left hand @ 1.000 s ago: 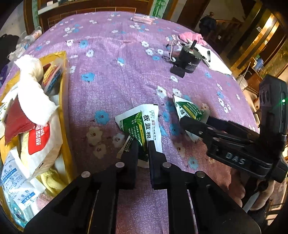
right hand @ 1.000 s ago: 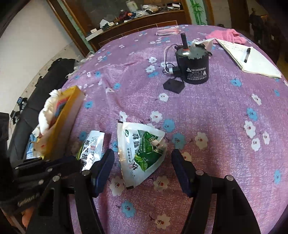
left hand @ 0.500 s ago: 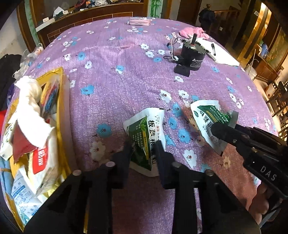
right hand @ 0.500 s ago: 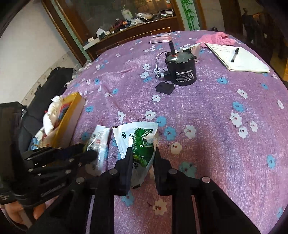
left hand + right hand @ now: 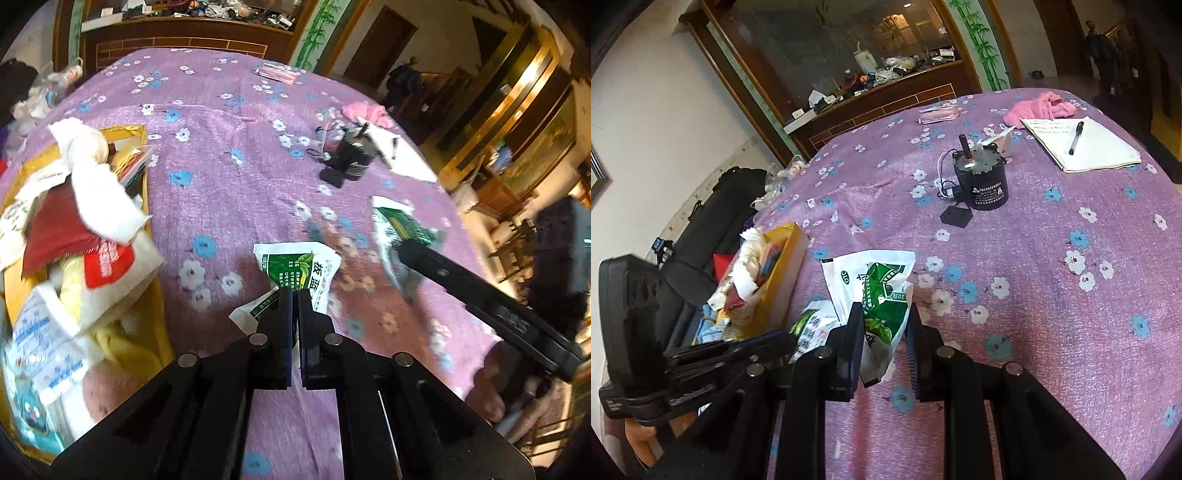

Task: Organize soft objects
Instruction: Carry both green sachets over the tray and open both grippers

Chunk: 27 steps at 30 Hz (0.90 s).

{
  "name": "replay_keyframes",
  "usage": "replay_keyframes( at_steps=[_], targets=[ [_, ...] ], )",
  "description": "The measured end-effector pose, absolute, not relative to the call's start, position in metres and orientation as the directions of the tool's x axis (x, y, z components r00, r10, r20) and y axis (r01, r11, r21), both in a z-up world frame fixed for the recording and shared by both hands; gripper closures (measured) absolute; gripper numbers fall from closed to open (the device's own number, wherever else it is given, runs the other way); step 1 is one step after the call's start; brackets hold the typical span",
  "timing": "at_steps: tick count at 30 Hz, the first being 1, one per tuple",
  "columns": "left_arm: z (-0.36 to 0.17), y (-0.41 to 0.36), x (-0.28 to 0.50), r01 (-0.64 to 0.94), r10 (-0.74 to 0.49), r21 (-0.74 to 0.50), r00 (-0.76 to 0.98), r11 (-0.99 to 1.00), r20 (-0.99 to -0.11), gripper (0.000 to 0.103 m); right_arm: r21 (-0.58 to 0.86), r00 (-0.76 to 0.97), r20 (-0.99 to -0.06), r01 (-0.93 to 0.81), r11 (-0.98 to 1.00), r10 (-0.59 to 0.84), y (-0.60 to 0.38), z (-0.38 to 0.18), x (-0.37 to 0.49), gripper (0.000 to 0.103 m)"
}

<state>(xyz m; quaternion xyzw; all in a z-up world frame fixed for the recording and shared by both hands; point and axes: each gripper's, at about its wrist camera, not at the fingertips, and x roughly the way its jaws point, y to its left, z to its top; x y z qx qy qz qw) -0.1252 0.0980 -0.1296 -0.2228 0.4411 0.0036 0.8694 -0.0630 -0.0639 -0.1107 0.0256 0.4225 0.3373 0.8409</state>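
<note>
The left gripper (image 5: pixel 294 295) has its jaws pressed almost together on the near edge of a green-and-white sachet (image 5: pixel 301 266), a thin flat packet that sticks out past the fingertips over the purple flowered tablecloth (image 5: pixel 236 199); a crumpled white corner of it pokes out to the left of the fingers. The right gripper (image 5: pixel 882 325) clamps a second green-and-white sachet (image 5: pixel 875 291), its jaws held a narrow way apart by the bunched, folded packet between the pads; the upper part of this packet fans out white above the fingertips. In the left wrist view the right gripper (image 5: pixel 410 254) reaches in from the right side with its packet (image 5: pixel 400 225) at the tip, blurred. In the right wrist view the left gripper (image 5: pixel 775 339) lies low at the left, just beside its own sachet (image 5: pixel 812 325). A yellow box (image 5: pixel 146 206) stuffed with soft things, among them a white cloth (image 5: pixel 96 184) and red and white packets, stands at the left edge of the table. Farther off on the cloth sit a black cylindrical motor (image 5: pixel 982 181) with its small black plug (image 5: pixel 956 216), a notepad (image 5: pixel 1086 144) with a pen (image 5: pixel 1076 137) on it, and a pink cloth (image 5: pixel 1039 107)
</note>
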Motion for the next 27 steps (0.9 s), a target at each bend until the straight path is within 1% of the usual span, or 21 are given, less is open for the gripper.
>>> replay_keyframes(
  at_steps=[3,4,6,8,10,12,16,19,22,27],
  targets=[
    [-0.118,0.099,-0.137,-0.207,-0.180,-0.389,0.632,0.898,-0.754,0.102,0.340,0.404,-0.682,-0.562,0.754,0.609,-0.061,-0.108,-0.068,0.083],
    [-0.113,0.098,-0.141,-0.192,-0.195,-0.401,0.641,0.896,-0.743,0.102,0.334,0.412,-0.681,-0.561,0.757,0.606,-0.060,-0.107,-0.070,0.083],
    [-0.104,0.095,-0.149,-0.183,-0.187,-0.391,0.652,0.902,-0.735,0.101,0.358,0.396,-0.678,-0.558,0.748,0.620,-0.060,-0.106,-0.069,0.083],
    [-0.097,0.102,-0.160,-0.183,-0.193,-0.408,0.666,0.895,-0.721,0.101,0.376,0.378,-0.672,-0.567,0.733,0.637,-0.058,-0.103,-0.071,0.083],
    [-0.089,0.117,-0.173,-0.228,-0.143,-0.391,0.677,0.892,-0.722,0.101,0.369,0.378,-0.663,-0.586,0.721,0.647,-0.052,-0.099,-0.077,0.083],
    [-0.081,0.135,-0.191,-0.275,-0.109,-0.405,0.697,0.872,-0.709,0.101,0.382,0.358,-0.651,-0.608,0.696,0.669,-0.045,-0.096,-0.084,0.083],
    [-0.071,0.170,-0.225,-0.381,0.006,-0.378,0.711,0.844,-0.703,0.101,0.403,0.286,-0.640,-0.665,0.629,0.713,-0.013,-0.092,-0.098,0.083],
    [-0.071,0.195,-0.242,-0.449,0.059,-0.377,0.702,0.810,-0.710,0.101,0.392,0.237,-0.647,-0.712,0.582,0.725,0.018,-0.092,-0.111,0.083],
    [-0.076,0.217,-0.255,-0.494,0.100,-0.370,0.694,0.787,-0.713,0.101,0.380,0.179,-0.665,-0.755,0.535,0.725,0.056,-0.096,-0.122,0.083],
    [-0.084,0.233,-0.259,-0.519,0.104,-0.380,0.682,0.765,-0.724,0.101,0.325,0.168,-0.706,-0.786,0.526,0.688,0.100,-0.105,-0.127,0.083]
  ],
)
